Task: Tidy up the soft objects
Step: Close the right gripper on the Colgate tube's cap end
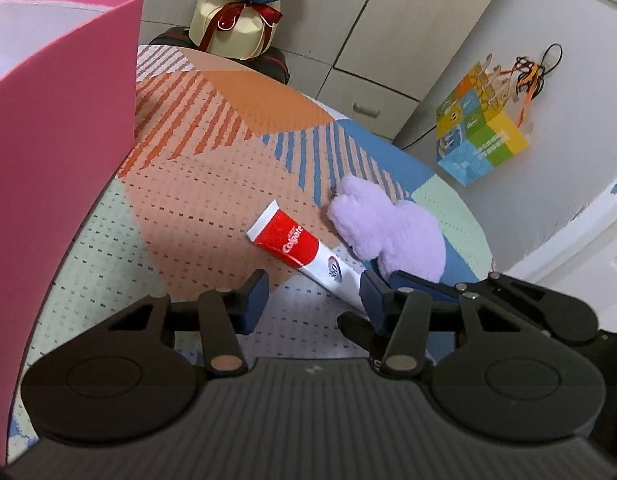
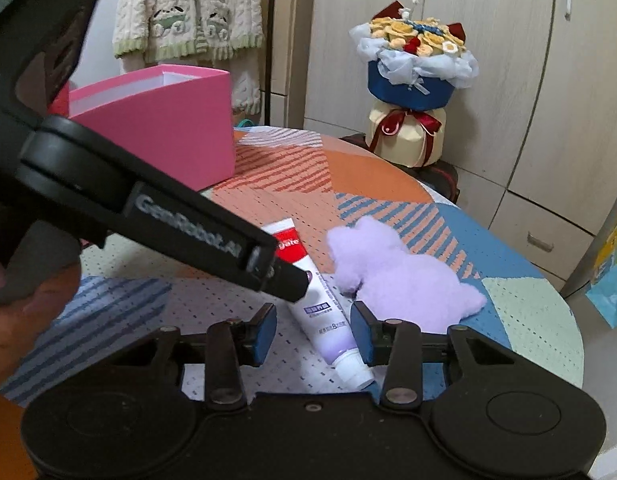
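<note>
Cupboard doors (image 2: 428, 60) and a wrapped bouquet (image 2: 412, 80) are seen behind a round tabletop (image 1: 188, 184) covered by a patterned mat. A toothpaste tube (image 1: 304, 252) is laid flat near the middle, with a purple plush toy (image 1: 388, 232) just beside it, touching its right side. A pink box (image 2: 168, 128) is set at the far left edge. The left gripper (image 1: 314, 300) is held over the tube's lower end, its fingers spread and nothing pinched. The right gripper (image 2: 314, 334) is spread around the tube's cap end, pads apart from it.
</note>
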Available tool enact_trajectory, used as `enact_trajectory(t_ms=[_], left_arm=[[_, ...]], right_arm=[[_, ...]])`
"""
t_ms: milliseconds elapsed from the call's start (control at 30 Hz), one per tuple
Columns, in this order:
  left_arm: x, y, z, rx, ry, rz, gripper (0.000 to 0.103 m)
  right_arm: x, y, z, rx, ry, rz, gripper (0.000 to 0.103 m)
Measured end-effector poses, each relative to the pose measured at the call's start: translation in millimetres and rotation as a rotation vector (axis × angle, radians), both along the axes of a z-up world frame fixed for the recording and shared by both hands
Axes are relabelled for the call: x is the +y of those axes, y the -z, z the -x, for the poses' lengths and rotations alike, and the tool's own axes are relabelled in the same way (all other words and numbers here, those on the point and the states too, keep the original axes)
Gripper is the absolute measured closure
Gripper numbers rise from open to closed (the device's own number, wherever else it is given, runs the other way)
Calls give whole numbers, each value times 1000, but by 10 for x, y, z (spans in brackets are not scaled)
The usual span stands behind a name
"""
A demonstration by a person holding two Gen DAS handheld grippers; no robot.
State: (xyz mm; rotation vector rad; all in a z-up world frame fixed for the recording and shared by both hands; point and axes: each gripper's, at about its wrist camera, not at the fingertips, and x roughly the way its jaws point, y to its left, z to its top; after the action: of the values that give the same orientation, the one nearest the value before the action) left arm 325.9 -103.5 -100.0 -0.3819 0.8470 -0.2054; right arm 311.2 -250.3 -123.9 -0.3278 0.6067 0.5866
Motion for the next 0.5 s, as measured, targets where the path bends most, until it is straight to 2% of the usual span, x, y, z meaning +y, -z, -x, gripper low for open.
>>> enact_trajectory(t_ms=[133,233,367,500], left_arm=[[16,19,-16,-4,-14,14,54],[21,30,-26,1,-28,25,54],[45,49,-42,4,-61,44,57],[31,76,-50,5,-69,17,68]], right_arm=[[1,37,-3,0,22,6,58],[18,27,35,-4,47,20,71],[-11,-35,64,91,88,-50,76],[-54,-16,64,173,110,-131,76]])
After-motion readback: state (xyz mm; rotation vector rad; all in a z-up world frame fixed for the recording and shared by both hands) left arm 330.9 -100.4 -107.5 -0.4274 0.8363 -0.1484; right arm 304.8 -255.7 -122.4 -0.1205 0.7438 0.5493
